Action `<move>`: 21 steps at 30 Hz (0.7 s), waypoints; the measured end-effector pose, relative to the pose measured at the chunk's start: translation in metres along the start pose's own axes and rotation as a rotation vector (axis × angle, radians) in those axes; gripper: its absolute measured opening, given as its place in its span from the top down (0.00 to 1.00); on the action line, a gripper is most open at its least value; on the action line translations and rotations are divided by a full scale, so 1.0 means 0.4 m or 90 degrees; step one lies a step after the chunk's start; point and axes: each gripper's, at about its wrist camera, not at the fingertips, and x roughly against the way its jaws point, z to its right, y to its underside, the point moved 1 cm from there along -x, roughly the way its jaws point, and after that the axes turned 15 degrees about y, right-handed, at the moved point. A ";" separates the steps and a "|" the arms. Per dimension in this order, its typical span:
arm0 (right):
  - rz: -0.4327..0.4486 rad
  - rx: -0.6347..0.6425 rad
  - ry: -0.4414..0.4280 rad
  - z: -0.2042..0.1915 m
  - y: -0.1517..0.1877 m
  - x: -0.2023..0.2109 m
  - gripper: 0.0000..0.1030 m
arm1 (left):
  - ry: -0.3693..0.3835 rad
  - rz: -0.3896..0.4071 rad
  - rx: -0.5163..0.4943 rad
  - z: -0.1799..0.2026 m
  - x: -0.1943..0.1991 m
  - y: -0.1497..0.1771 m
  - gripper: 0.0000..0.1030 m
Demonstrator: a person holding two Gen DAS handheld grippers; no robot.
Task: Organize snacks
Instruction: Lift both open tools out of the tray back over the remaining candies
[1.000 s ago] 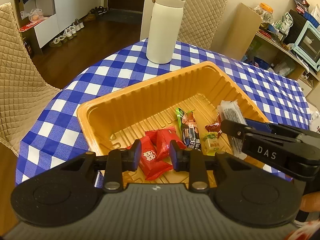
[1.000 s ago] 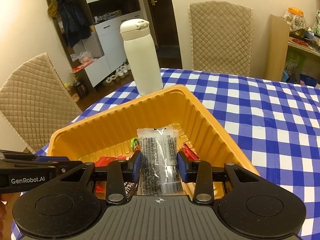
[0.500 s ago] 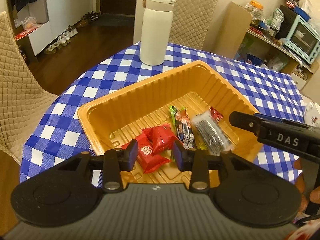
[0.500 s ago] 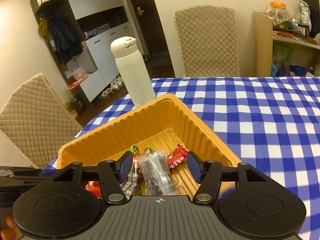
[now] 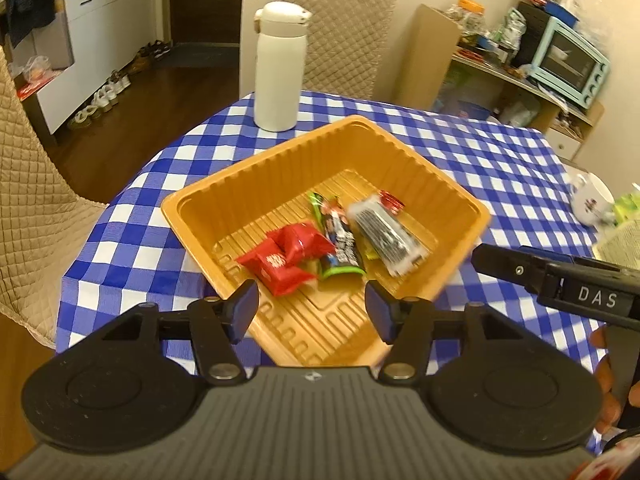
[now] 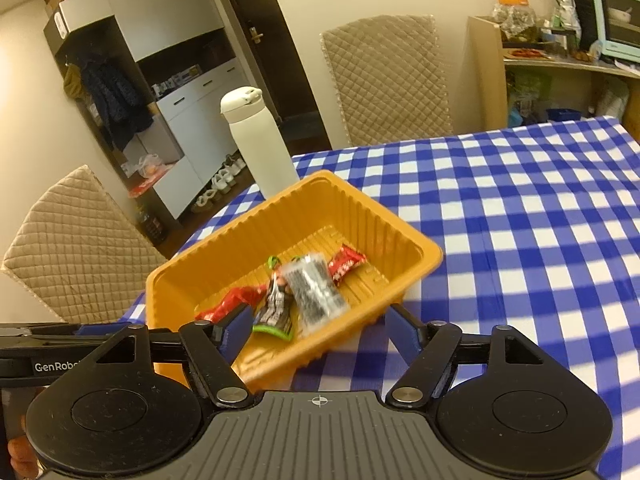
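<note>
Now | both tongs, left tongs (image 5: 311, 307) & right tongs (image 6: 319, 328), opening, nothing btwn | snacks (image 5: 336, 240) lie in orange tray (image 5: 276, 160) on table (image 5: 500, 168) | risk: we clip tray's near rim pulling away, it slides.

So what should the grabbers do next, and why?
Probably lift both away and go look for more snacks. The left gripper and right gripper are opening with nothing between them, and the red packets and clear packet already lie in the tray.
</note>
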 end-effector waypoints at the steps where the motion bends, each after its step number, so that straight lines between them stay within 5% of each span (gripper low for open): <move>1: 0.000 -0.001 0.000 0.001 0.008 0.015 0.27 | 0.004 -0.001 -0.004 0.006 0.007 0.008 0.46; 21: -0.021 -0.018 0.048 0.046 0.195 0.271 0.18 | 0.071 -0.054 -0.080 0.123 0.116 0.182 0.42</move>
